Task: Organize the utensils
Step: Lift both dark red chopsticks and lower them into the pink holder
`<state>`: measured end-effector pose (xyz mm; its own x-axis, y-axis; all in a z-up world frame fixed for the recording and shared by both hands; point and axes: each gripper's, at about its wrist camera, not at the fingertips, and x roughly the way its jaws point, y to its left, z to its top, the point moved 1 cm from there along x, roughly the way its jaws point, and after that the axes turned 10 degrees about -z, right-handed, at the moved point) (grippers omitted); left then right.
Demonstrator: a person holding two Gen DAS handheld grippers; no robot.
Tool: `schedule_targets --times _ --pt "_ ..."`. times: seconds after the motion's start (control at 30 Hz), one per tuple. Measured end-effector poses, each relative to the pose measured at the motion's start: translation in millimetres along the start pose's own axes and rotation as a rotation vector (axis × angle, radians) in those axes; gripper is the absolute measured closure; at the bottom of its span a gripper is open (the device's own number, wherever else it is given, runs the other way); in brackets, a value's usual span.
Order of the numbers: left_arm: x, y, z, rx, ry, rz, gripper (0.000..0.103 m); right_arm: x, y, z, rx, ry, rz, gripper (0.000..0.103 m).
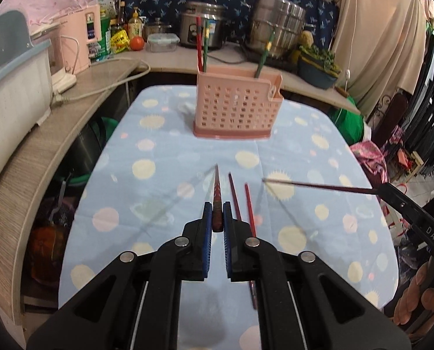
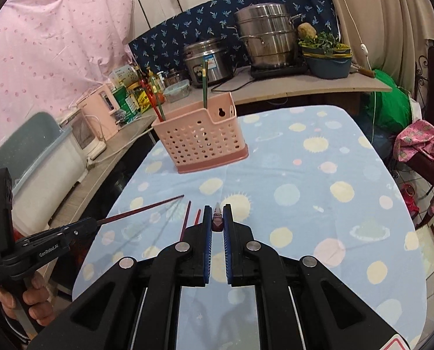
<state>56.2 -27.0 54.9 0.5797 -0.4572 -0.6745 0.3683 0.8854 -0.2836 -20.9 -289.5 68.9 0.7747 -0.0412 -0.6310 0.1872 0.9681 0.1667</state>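
Since both the left gripper (image 1: 217, 218) and right gripper (image 2: 217, 218) are clamped on one chopstick (image 1: 217, 195) each, we risk pivoting (thin grip), missing the pink holder (image 1: 237, 108) mid-table.

Behind your dotted blue surface (image 1: 164, 151), a curved counter (image 1: 170, 68) meets navy patterned cloth (image 2: 187, 33) and what looks like a beige curtain (image 2: 391, 29).

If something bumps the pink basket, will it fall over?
Probably not easily: the basket stands on a wide, flat base. It looks like light, holey plastic, so it may slide on the tablecloth. The tall chopsticks inside could make it tippier.
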Motion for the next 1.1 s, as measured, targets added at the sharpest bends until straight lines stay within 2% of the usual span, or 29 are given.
schedule_targets --times 0.13,0.27,0.57,1.1 --pt "-7 2 25 0.002 -0.057 0.016 0.096 -2 0 23 0.004 -0.041 -0.001 0.096" --pt "-10 3 50 0.008 -0.107 0.032 0.096 0 1 42 0.026 -0.055 0.034 0.096" --pt "-19 2 107 0.001 -0.194 0.006 0.096 2 11 91 0.041 -0.129 0.068 0.096" --pt "-47 -12 234 0.030 -0.435 0.003 0.096 27 35 220 0.138 -0.310 0.140 0.096"
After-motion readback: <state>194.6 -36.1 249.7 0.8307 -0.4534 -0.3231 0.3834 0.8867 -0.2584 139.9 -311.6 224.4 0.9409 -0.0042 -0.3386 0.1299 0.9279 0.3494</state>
